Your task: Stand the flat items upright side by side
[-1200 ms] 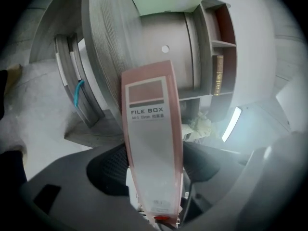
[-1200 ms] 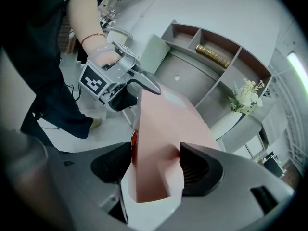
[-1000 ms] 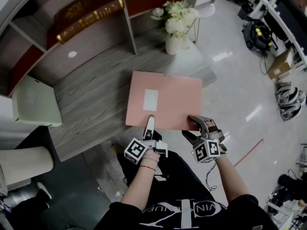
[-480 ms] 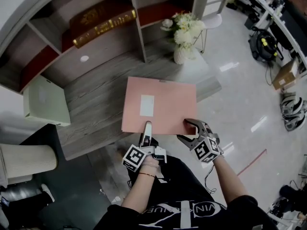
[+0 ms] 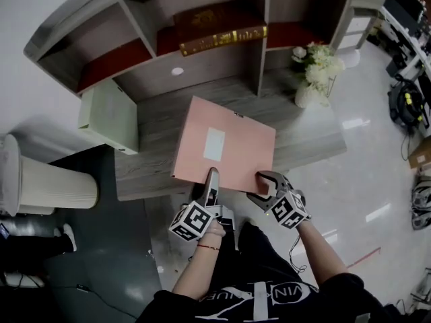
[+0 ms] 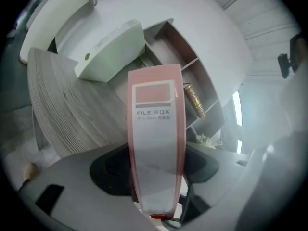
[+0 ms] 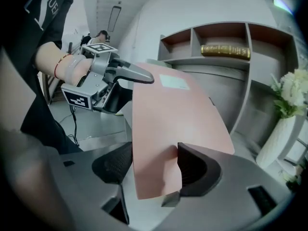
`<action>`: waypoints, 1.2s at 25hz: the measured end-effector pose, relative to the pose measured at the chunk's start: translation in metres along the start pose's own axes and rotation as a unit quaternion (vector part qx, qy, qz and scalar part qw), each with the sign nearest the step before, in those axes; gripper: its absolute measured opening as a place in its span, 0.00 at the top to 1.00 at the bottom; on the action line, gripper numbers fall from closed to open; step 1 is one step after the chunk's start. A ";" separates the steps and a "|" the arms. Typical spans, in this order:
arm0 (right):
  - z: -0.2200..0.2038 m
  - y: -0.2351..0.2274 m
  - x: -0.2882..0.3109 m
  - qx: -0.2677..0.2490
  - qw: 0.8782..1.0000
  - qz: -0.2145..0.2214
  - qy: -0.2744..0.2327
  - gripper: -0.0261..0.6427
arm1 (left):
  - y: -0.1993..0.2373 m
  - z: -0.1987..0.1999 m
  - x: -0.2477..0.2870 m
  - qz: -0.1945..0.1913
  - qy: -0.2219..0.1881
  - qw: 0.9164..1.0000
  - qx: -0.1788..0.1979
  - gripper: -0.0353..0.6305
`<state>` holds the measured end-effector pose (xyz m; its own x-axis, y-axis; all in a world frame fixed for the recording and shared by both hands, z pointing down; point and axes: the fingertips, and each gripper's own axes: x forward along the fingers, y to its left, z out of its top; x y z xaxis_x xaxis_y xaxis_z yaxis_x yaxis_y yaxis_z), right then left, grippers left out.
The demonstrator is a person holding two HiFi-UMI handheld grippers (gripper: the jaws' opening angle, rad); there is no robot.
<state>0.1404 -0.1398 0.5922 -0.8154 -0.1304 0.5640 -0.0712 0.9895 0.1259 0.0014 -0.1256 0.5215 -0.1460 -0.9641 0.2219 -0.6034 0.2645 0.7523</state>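
A pink file box [image 5: 225,147] rests tilted on the grey desk [image 5: 303,140], its near edge past the desk's front edge. My left gripper [image 5: 211,180] is shut across its labelled spine [image 6: 156,143] at the near left corner. My right gripper [image 5: 266,184] holds the near right corner, one pad on the pink face [image 7: 178,114] and one under it, and its jaws are closing. A pale green file box [image 5: 108,113] lies flat at the desk's left end.
A grey shelf unit [image 5: 202,46] stands behind the desk, with a dark gold-lettered book [image 5: 219,29] in it. A white vase of flowers [image 5: 311,73] is at the back right. A pale cylinder bin [image 5: 47,180] stands on the floor at the left.
The pink box lay flat on the desk; now its near edge sits past the desk's front edge, with both grippers still on that edge. The head camera has swung left.
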 end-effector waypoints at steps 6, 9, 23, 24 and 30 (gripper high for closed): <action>0.044 0.024 0.050 -0.019 0.999 0.047 -0.006 0.52 | 0.021 0.058 -0.022 0.030 -0.035 0.998 0.051 0.52; 0.063 0.031 0.072 -0.020 0.998 0.061 -0.011 0.52 | 0.031 0.084 -0.027 0.046 -0.056 0.995 0.068 0.53; 0.152 0.071 0.146 -0.016 0.990 0.125 -0.058 0.54 | 0.043 0.177 -0.049 0.107 -0.106 0.964 0.217 0.53; 0.156 0.073 0.151 -0.018 0.990 0.129 -0.059 0.54 | 0.044 0.182 -0.050 0.110 -0.108 0.962 0.226 0.53; 0.180 0.087 0.174 -0.031 0.985 0.153 -0.070 0.55 | 0.060 0.207 -0.060 0.129 -0.115 0.956 0.236 0.53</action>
<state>-0.1111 -0.0653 0.5540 -0.8652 0.1881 0.4649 0.2221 0.9748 0.0190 -0.1885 -0.0572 0.4254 -0.4737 -0.8624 0.1784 -0.8026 0.5061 0.3158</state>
